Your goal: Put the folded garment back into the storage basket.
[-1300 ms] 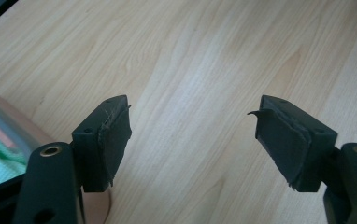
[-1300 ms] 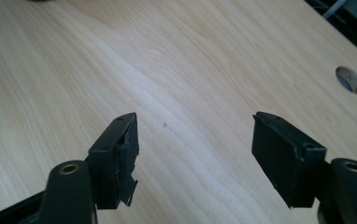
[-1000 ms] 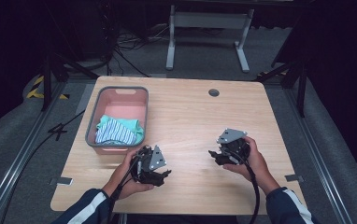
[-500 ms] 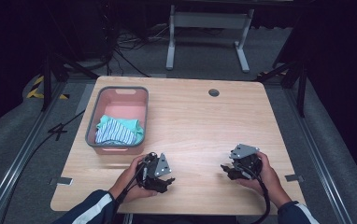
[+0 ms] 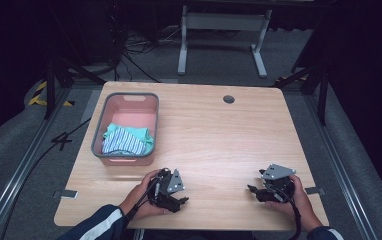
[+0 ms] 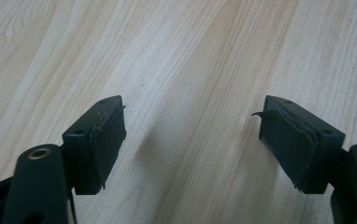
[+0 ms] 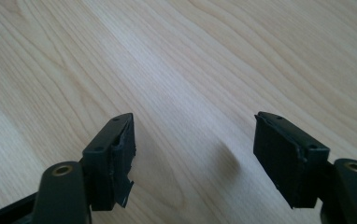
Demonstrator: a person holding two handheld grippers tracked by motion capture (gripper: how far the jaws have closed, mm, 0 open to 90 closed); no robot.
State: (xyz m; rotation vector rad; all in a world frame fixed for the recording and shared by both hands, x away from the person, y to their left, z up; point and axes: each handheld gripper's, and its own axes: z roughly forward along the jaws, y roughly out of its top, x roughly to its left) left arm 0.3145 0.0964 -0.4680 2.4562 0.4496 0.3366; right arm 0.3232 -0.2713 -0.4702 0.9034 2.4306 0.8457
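Observation:
My left gripper (image 5: 181, 201) rests low over the table's front edge, left of centre, held in a hand with a dark striped sleeve. Its jaws stand wide apart over bare wood in the left gripper view (image 6: 193, 140), nothing between them. My right gripper (image 5: 253, 191) sits near the front right of the table, grey plate on top, cable trailing toward the person. In the right gripper view (image 7: 193, 154) its jaws are also spread, with only wood grain between them. A pink basket (image 5: 146, 100) at the left holds folded cloth (image 5: 126, 140), teal with blue-white stripes.
The wooden table (image 5: 219, 135) has a round cable hole (image 5: 228, 99) near its far edge. A white metal stand (image 5: 221, 22) and cables lie on the grey floor beyond. Dark frame rails run along both sides of the table.
Both grippers have drawn back toward the table's front edge and lowered; the right one moved right and nearer the person. The basket and cloth stayed put.

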